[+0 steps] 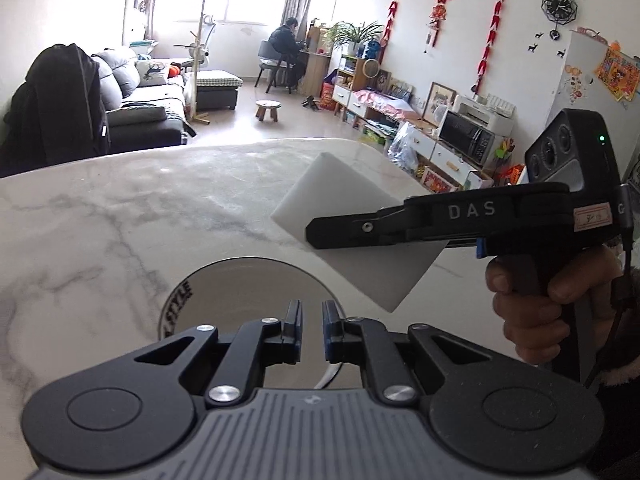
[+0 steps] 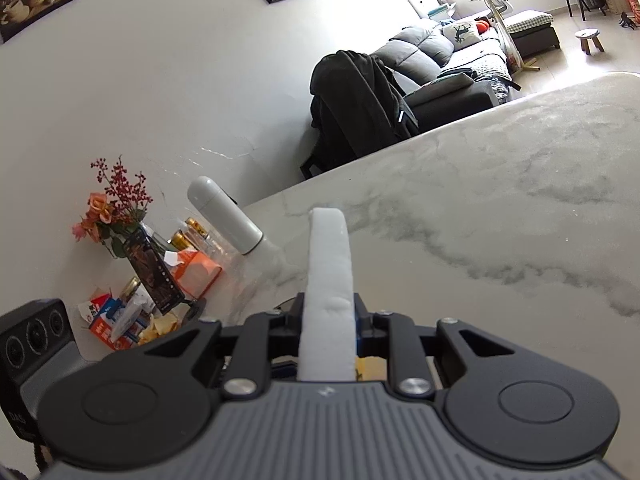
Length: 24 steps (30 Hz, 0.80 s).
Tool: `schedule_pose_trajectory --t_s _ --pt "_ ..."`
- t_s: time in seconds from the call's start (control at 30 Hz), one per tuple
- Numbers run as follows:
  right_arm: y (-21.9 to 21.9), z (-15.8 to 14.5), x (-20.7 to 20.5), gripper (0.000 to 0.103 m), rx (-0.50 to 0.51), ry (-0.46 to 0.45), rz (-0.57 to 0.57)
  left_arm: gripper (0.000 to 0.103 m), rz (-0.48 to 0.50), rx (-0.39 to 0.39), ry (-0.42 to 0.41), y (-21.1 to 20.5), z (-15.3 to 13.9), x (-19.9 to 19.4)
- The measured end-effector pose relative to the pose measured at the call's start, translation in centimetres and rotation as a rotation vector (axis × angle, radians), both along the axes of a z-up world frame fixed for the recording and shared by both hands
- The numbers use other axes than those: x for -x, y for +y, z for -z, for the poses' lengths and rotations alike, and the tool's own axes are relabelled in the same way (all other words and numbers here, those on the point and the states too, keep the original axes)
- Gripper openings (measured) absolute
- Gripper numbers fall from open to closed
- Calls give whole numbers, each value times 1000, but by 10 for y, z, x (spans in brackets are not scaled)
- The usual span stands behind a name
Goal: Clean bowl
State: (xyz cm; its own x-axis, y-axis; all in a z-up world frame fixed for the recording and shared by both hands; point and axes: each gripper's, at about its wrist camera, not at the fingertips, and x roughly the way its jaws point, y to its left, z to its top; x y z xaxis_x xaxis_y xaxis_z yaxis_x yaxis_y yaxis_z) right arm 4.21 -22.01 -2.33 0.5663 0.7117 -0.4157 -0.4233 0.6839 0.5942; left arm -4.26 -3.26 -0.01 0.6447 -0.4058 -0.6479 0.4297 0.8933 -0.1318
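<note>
A bowl [image 1: 248, 292] with a grey inside and a white rim bearing black lettering lies low on the marble table [image 1: 100, 220], tilted toward the camera. My left gripper [image 1: 312, 322] is shut over its near edge; the white rim runs under the right finger, and the pads' contact is mostly hidden. To the right, just above the bowl, my right gripper [image 1: 320, 236], held by a hand [image 1: 528, 312], is shut on a white sponge block [image 1: 352, 204]. In the right wrist view the sponge [image 2: 330, 264] sticks out edge-on between the right gripper's [image 2: 328, 316] fingers, over the table [image 2: 500, 200].
At the table's left end stand a white bottle [image 2: 224, 216], a flower vase [image 2: 116, 216], an orange box [image 2: 196, 268] and snack packets. A chair draped with a black jacket [image 2: 360, 92] stands beyond the far edge. A person [image 1: 286, 46] sits far off at a desk.
</note>
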Motion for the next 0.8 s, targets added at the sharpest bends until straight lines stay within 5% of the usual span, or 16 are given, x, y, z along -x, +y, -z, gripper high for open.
schedule_pose_trajectory --t_s 0.1,0.23,0.43,0.67,0.8 --pt "2 -2 -2 23 3 -9 3 24 19 -89 -17 -14 3 4" --pt "2 -2 -2 23 6 -6 13 28 17 -239 -78 -38 13 5" --pt "-3 4 -1 23 10 11 21 39 -23 -212 -66 -34 7 3" --pt "-7 6 -4 23 -4 16 31 43 -43 -296 -85 -47 6 5" --pt "-7 7 -4 23 -7 19 25 66 -24 -287 -122 -51 -6 10"
